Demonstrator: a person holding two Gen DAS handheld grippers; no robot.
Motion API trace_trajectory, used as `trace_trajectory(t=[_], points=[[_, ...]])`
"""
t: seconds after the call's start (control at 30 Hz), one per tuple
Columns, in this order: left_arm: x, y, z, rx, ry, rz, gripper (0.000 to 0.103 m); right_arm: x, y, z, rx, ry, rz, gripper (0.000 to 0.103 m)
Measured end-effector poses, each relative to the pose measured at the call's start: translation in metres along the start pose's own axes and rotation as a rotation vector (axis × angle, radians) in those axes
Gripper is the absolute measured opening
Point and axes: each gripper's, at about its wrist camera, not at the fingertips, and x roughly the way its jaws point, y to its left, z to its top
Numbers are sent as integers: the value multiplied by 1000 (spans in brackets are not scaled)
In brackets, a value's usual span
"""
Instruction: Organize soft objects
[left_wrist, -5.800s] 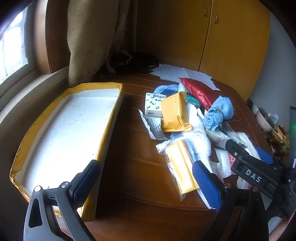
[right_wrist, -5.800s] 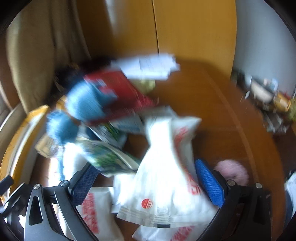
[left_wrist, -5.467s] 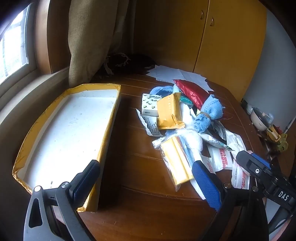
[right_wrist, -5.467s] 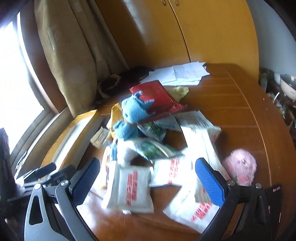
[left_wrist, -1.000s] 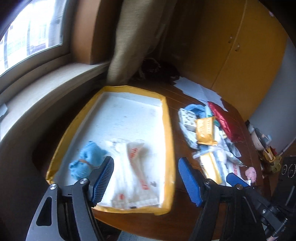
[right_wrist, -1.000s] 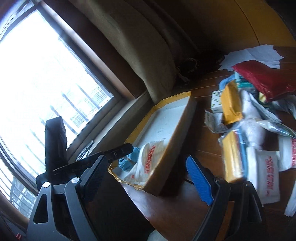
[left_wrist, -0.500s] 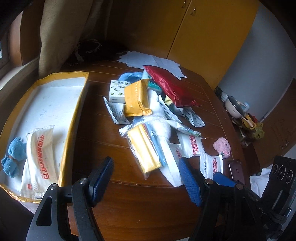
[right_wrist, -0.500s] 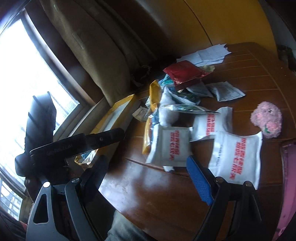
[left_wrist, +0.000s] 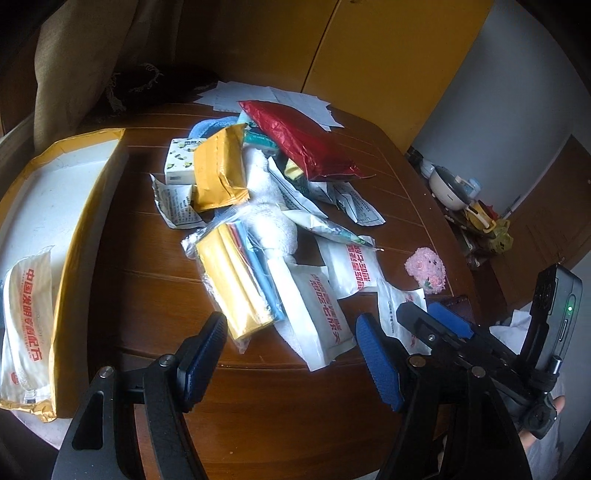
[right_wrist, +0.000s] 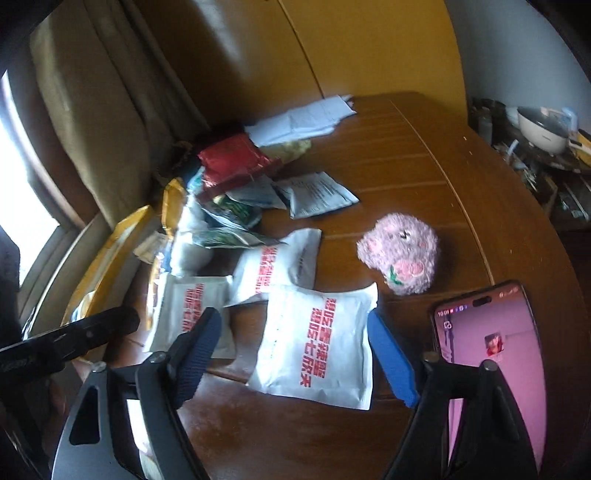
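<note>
My right gripper (right_wrist: 295, 354) hangs low over a white pouch with red characters (right_wrist: 314, 339). The pouch lies between the closing jaws, and the left pad stands clear of it. A pink plush toy (right_wrist: 402, 254) sits just beyond, with two more white pouches (right_wrist: 277, 266) to the left. My left gripper (left_wrist: 288, 354) is open and empty near the table's front edge, just short of another white pouch (left_wrist: 321, 314). Ahead of it lies a heap of a clear bag with yellow packs (left_wrist: 236, 280), a white towel (left_wrist: 269, 206), a yellow envelope (left_wrist: 218, 170) and a red foil bag (left_wrist: 299, 144). The yellow-rimmed tray (left_wrist: 85, 206) at left holds one white pouch (left_wrist: 26, 314).
A phone with a lit pink screen (right_wrist: 491, 354) lies on the table right beside my right gripper. Loose papers (left_wrist: 280, 99) sit at the back. A side shelf with a pot and clutter (left_wrist: 454, 188) stands to the right. A curtain hangs at the back left.
Both views have swung from the tray to the heap on the table. My right gripper came down over the nearest white pouch and its jaws narrowed. A blue cloth and a pouch went into the tray earlier.
</note>
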Motion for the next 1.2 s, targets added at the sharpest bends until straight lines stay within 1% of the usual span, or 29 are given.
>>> trace_trajectory(t=[0.07, 0.13, 0.2, 0.27, 0.3, 0.33, 0.4, 0.47, 0.57, 0.6, 0.63, 0.67, 0.77, 0.83, 0.87, 0.9, 0.93, 0.97, 1.0, 1.03, 1.1, 1.2], points=[[5, -3, 0, 11, 2, -4, 75, 7, 1, -2, -7, 5, -50, 77], [10, -7, 1, 25, 19, -6, 75, 13, 2, -4, -10, 19, -74, 76], [11, -10, 2, 37, 13, -15, 75, 14, 8, -6, -31, 4, -110, 74], [11, -13, 3, 45, -10, 4, 75, 14, 11, -8, -52, -3, -130, 67], [13, -15, 4, 50, -5, 9, 75, 15, 12, -7, -60, -2, -139, 58], [15, -15, 4, 56, 4, 9, 75, 15, 13, -7, -61, 0, -135, 51], [11, -17, 3, 61, -7, 19, 62, 16, 15, -6, -61, 5, -145, 50], [6, -16, 5, 63, -6, 3, 62, 18, 18, -5, -63, 12, -137, 49], [4, -17, 3, 78, 27, 8, 62, 19, 22, -6, -78, 11, -144, 48], [6, -17, 2, 78, 42, 11, 62, 19, 23, -7, -78, 12, -141, 47], [9, -17, 0, 75, 59, 9, 62, 19, 23, -7, -77, 14, -138, 41], [12, -17, -3, 69, 77, 12, 62, 18, 23, -7, -75, 17, -135, 38], [20, -17, -5, 42, 92, 6, 62, 17, 23, -8, -72, 23, -131, 33], [25, -16, -3, 12, 90, -1, 55, 15, 25, -9, -73, 22, -129, 27], [27, -15, -2, -2, 91, -10, 43, 14, 25, -9, -72, 23, -124, 26], [28, -14, -2, -15, 91, -17, 34, 13, 26, -10, -72, 21, -124, 24], [29, -13, -1, -28, 85, -22, 31, 12, 26, -10, -71, 20, -126, 23], [30, -12, -1, -39, 79, -17, 25, 11, 26, -11, -69, 19, -125, 22], [31, -12, -1, -45, 79, -15, 20, 9, 26, -11, -66, 16, -123, 20], [30, -11, -2, -48, 76, -19, 19, 7, 26, -11, -62, 11, -118, 17], [25, -11, -5, -52, 63, -29, 12, 2, 26, -11, -49, 1, -95, 14], [12, -14, -9, -33, 26, -27, 9, -9, 28, -11, -47, -29, -75, 11]])
